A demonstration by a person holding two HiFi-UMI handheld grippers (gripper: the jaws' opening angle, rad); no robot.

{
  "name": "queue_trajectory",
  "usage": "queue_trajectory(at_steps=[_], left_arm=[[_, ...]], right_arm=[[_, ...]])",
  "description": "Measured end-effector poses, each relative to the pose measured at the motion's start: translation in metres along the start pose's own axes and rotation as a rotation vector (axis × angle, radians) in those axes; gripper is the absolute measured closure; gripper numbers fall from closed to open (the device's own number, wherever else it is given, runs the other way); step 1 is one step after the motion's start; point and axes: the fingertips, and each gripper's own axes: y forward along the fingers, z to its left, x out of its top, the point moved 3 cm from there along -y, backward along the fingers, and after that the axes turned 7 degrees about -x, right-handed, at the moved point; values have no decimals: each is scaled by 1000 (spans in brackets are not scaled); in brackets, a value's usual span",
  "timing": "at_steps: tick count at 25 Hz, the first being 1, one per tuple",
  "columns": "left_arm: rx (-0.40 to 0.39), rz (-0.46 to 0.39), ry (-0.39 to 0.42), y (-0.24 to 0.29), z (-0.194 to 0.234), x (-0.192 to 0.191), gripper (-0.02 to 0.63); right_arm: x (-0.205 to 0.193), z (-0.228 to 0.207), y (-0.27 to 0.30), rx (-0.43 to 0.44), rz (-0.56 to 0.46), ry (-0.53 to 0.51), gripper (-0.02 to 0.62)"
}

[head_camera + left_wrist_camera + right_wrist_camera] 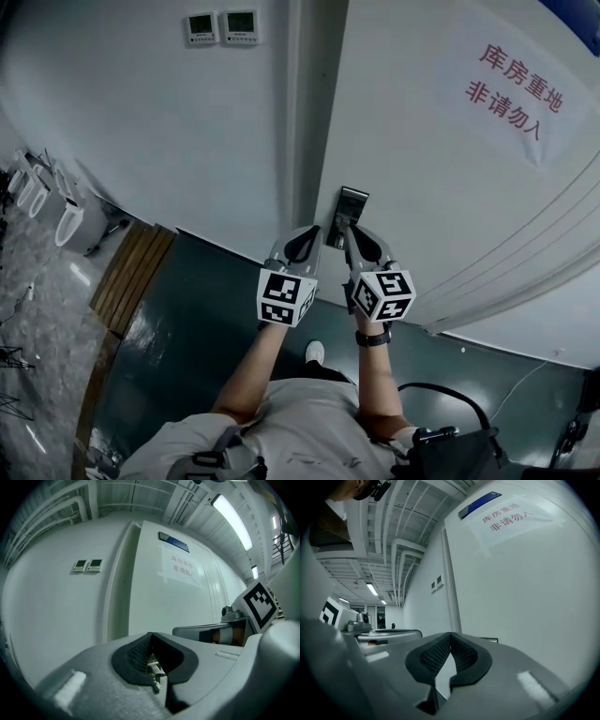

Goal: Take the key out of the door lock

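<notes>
Within the clenched left gripper (151, 638), key (154, 670) lengthwise along it; right gripper (450, 638) clenched, empty.

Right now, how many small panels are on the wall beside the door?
2: the left panel and right panel sit side by side on the wall, left of the door; none looks hidden.

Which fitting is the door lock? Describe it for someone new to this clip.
Find the big white door filling the right of the head view. On its left edge, mid-picture, sits the lock plate. It is the only dark metal fitting there, unlike the paper sign with red characters higher up.
</notes>
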Motion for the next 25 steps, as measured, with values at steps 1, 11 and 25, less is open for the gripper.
queue_trajectory(at_steps=[1,11,25], left_arm=[[10,-5,7,7,7,3,604],[61,-45,30,70,44,21,604],[-125,-93,50,108,82,44,535]], right_arm=[[6,-4,10,8,-13,-8,589],[26,-48,69,61,-36,-20,589],[37,-53,93,-46,-42,-82,589]])
